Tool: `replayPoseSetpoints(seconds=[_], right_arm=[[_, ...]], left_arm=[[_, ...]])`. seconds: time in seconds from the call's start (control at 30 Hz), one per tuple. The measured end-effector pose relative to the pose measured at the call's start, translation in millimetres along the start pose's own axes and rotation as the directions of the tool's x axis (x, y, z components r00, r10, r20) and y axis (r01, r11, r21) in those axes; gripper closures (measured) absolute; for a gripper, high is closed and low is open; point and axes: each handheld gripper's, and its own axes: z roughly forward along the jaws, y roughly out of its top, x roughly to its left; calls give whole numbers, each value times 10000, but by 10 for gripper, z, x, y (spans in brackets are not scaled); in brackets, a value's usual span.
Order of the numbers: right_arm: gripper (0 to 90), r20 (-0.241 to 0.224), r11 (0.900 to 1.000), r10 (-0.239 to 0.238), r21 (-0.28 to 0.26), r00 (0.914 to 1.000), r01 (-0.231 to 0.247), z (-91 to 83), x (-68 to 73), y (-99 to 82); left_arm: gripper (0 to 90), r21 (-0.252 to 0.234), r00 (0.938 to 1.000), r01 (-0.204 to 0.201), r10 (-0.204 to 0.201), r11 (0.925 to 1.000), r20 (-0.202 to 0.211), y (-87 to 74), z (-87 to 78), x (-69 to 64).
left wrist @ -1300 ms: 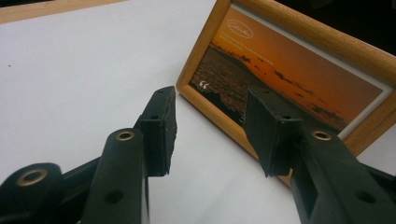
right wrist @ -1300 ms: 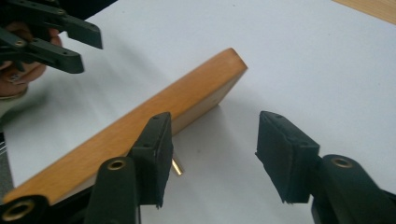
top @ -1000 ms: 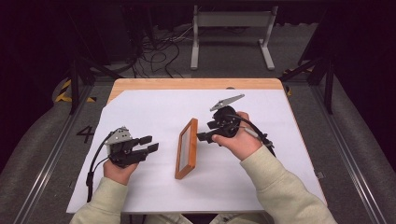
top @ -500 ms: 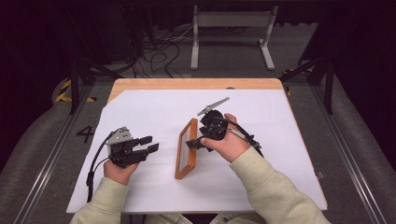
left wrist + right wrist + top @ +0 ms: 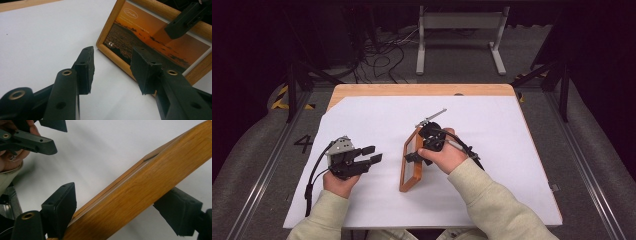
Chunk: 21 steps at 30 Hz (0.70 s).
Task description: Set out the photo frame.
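Note:
A wooden picture frame (image 5: 408, 175) stands on its long edge in the middle of the white sheet, its sunset photo (image 5: 140, 35) facing left. My right gripper (image 5: 414, 156) sits over the frame's top rail (image 5: 150, 187). Its jaws have just been opening and stand astride the rail, one pad on each side, with no firm squeeze visible. My left gripper (image 5: 373, 154) rests to the left of the frame, apart from it and pointing at its lower corner. Its jaws (image 5: 113, 57) are open and hold nothing. In the right gripper view the left gripper (image 5: 53, 136) is at the upper left.
A white paper sheet (image 5: 492, 165) covers most of the wooden table (image 5: 412, 90). Beyond the far edge stand a metal frame stand (image 5: 459, 30) and loose cables (image 5: 377, 55) on the floor. Bare sheet lies on both sides of the frame.
My right hand has moved left and down from beside the frame onto its top rail, with the jaws now straddling it. The left hand and the frame have stayed put.

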Motion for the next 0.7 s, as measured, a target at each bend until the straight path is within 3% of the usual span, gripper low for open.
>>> replayPoseSetpoints(seconds=[0.33, 0.7], right_arm=[[251, 91, 9986, 212, 491, 9997, -217, 123, 15, 3], [379, 1, 9907, 1049, 870, 9945, -1045, 131, 19, 7]], left_arm=[[530, -2, 9999, -55, 55, 10000, 95, 1, 3, 1], [528, 0, 10000, -17, 17, 10000, 89, -2, 5, -3]])
